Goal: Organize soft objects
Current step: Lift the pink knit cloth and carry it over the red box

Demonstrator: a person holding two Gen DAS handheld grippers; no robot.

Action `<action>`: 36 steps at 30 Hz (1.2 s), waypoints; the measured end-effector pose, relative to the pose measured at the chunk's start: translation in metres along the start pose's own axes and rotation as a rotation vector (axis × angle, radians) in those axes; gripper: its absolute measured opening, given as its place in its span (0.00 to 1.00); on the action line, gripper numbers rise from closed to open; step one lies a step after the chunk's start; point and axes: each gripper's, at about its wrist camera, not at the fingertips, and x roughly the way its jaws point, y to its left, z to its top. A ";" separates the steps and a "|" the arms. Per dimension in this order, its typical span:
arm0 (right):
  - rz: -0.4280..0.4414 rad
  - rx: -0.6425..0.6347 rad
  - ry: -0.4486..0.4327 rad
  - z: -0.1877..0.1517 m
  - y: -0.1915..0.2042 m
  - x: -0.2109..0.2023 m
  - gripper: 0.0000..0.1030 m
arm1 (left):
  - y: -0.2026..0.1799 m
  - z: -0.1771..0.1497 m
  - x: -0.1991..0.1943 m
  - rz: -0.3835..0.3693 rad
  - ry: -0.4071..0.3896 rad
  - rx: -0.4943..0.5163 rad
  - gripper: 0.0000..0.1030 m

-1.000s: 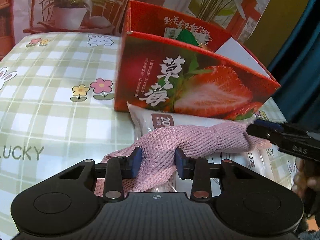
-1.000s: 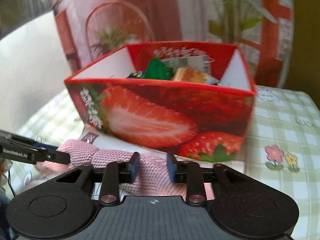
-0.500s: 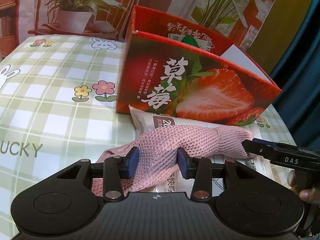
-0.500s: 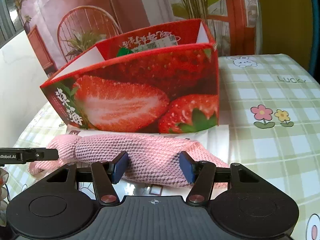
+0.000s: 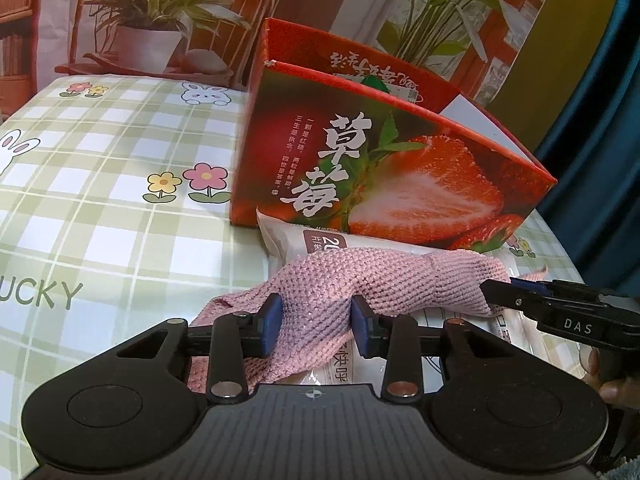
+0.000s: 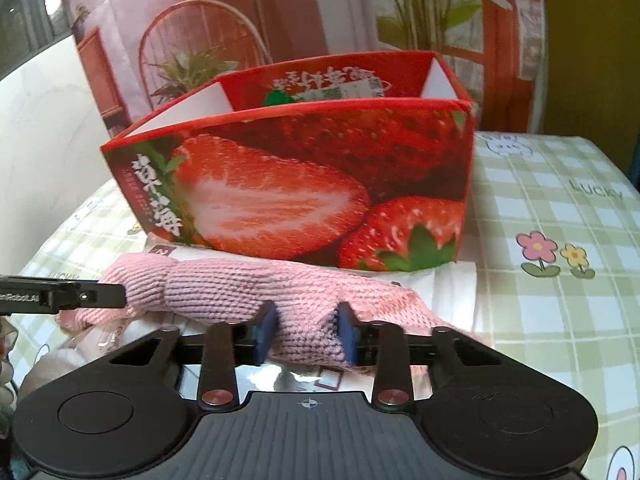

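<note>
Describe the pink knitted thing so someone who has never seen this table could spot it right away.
Find the red strawberry box on the green checked tablecloth. Just in front of it, on a white plastic packet, lies the pink knitted cloth. It is the only woolly, ribbed item there, stretched long, not glossy like the packet.

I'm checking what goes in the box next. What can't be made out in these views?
- Box contents: both views, front wall hides all but a green scrap.
- Packet label: left view, pink knit covers it.
- Knit's near edge: right view, right claw blocks it.
</note>
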 end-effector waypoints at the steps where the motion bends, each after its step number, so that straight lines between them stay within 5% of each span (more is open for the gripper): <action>1: 0.004 -0.008 0.000 0.000 0.002 -0.001 0.21 | 0.000 0.000 0.000 -0.001 0.001 -0.004 0.38; 12: 0.042 0.020 0.000 -0.004 -0.002 0.001 0.22 | 0.004 0.000 0.003 -0.014 0.007 -0.021 0.38; 16: 0.051 0.032 0.003 -0.003 -0.004 0.001 0.20 | 0.002 0.003 -0.002 -0.019 -0.001 0.006 0.29; 21: 0.098 0.033 -0.021 0.003 -0.005 -0.008 0.10 | -0.002 0.014 -0.019 -0.034 -0.067 0.036 0.24; 36: 0.133 -0.034 -0.155 0.031 0.004 -0.040 0.09 | -0.014 0.040 -0.050 -0.062 -0.188 0.074 0.23</action>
